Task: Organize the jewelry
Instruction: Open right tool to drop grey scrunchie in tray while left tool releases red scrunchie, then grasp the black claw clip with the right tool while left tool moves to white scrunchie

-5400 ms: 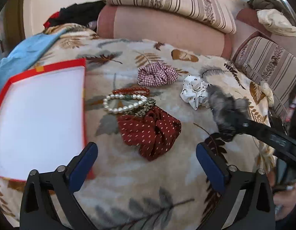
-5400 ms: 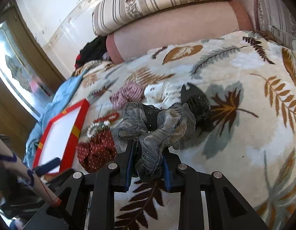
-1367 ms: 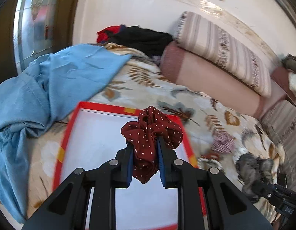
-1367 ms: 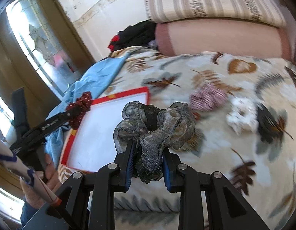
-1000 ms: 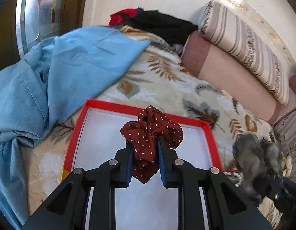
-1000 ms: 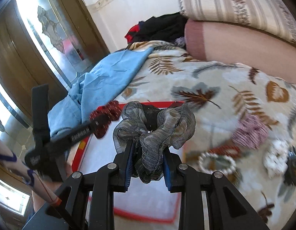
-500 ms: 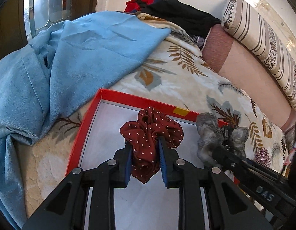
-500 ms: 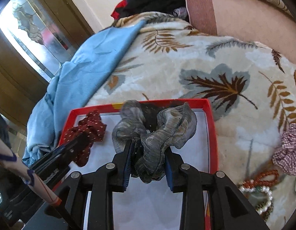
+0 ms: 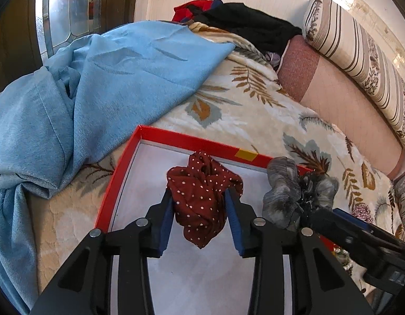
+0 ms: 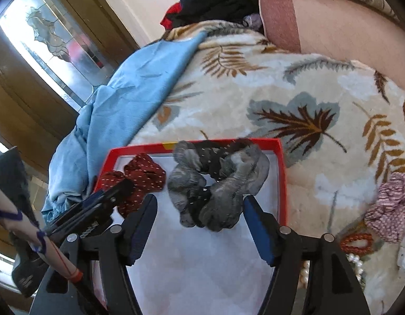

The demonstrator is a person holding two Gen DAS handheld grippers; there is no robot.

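At frame centre, over the red-rimmed tray (image 10: 283, 183), my right gripper (image 10: 200, 225) was opening clear of the grey scrunchie (image 10: 218, 183), while my left gripper (image 9: 200, 218), also opening, still pinched the red dotted scrunchie (image 9: 202, 197).

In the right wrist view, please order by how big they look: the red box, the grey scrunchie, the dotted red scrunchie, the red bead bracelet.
1. red box
2. grey scrunchie
3. dotted red scrunchie, partly hidden by the left gripper, so this rank is unsure
4. red bead bracelet, clearly the smallest
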